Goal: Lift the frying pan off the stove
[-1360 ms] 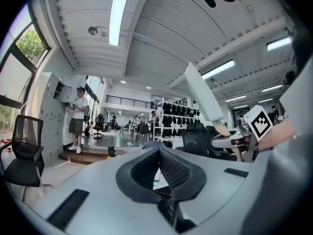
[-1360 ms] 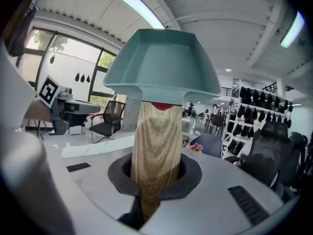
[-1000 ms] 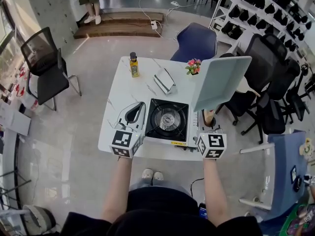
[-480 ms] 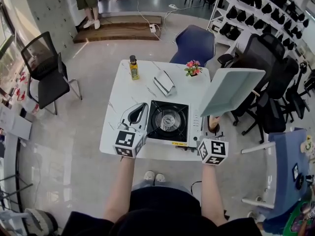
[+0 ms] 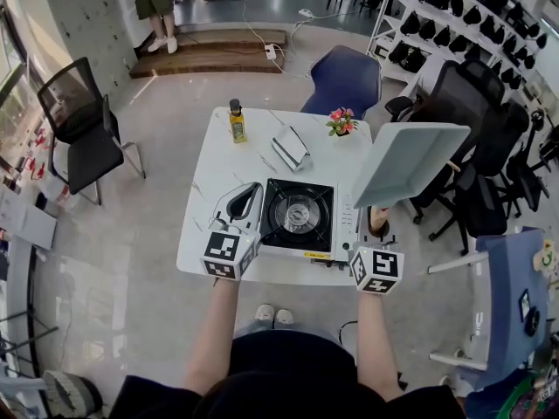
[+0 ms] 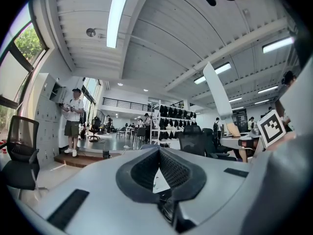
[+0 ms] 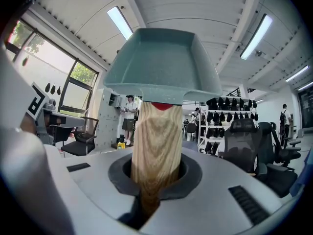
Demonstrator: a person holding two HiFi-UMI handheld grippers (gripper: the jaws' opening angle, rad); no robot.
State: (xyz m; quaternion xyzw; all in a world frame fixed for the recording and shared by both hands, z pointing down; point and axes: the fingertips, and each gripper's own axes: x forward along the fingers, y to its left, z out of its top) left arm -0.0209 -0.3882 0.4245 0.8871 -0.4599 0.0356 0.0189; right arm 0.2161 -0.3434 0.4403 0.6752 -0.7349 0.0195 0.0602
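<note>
Beside one stove [image 5: 299, 214]: one frying pan [image 5: 410, 160], handle [image 7: 155, 141] clamped in right claw [image 7: 156, 180]; left claw [image 5: 251, 190] closed, empty.

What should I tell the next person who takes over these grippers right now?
Right gripper: shut on the pale wooden handle of the grey-green square frying pan, held in the air to the right of the black-topped portable gas stove.
Left gripper: shut, empty, beside the stove's left edge.
Done: pan is off the stove; burner bare.
Left: likely find a safe spot to set it down.
</note>
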